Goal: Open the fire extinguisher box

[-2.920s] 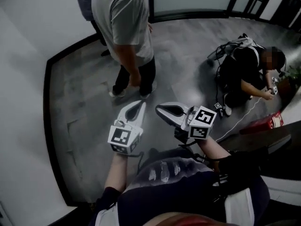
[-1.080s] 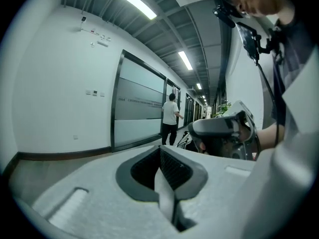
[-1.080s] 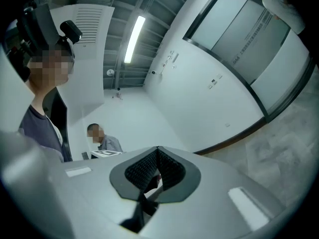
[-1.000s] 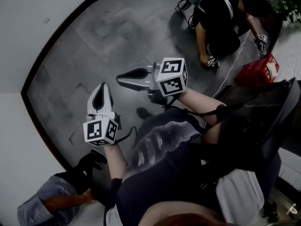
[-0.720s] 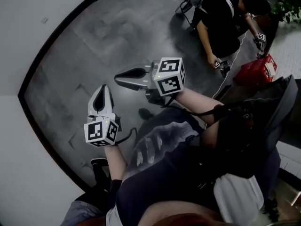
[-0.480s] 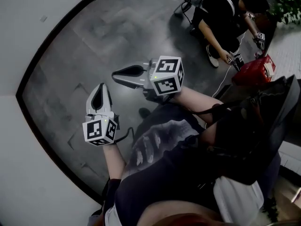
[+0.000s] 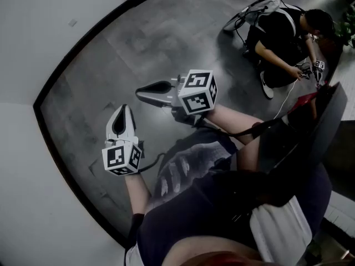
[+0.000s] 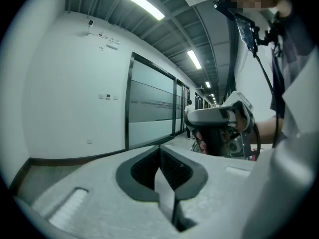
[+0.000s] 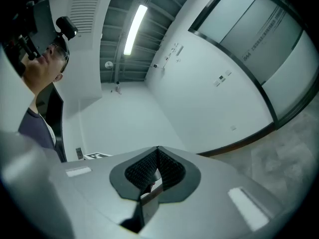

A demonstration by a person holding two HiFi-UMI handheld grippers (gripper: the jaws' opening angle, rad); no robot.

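Observation:
No fire extinguisher box shows clearly in any view. In the head view, my left gripper (image 7: 123, 109) hangs over the grey floor, shut and empty, pointing toward the white wall. My right gripper (image 7: 140, 91) is just above and to its right, pointing left, also shut with nothing in it. In the left gripper view the jaws (image 8: 160, 150) meet at their tips, and the right gripper (image 8: 214, 117) shows beyond them in a hand. The right gripper view has its jaws (image 9: 157, 152) closed before a white wall. A red object (image 7: 307, 98) peeks out at the far right, mostly hidden.
A person in black (image 7: 285, 37) crouches on the floor at the upper right beside a backpack (image 7: 259, 10) and a white cable. A white wall with a dark skirting (image 7: 61, 87) curves along the left. Glass partitions (image 8: 149, 108) line the corridor ahead.
The view has swung: the standing person in grey has left it, as has the one crouched at the lower left. The red object is now mostly covered. Both grippers stayed shut and drifted slightly.

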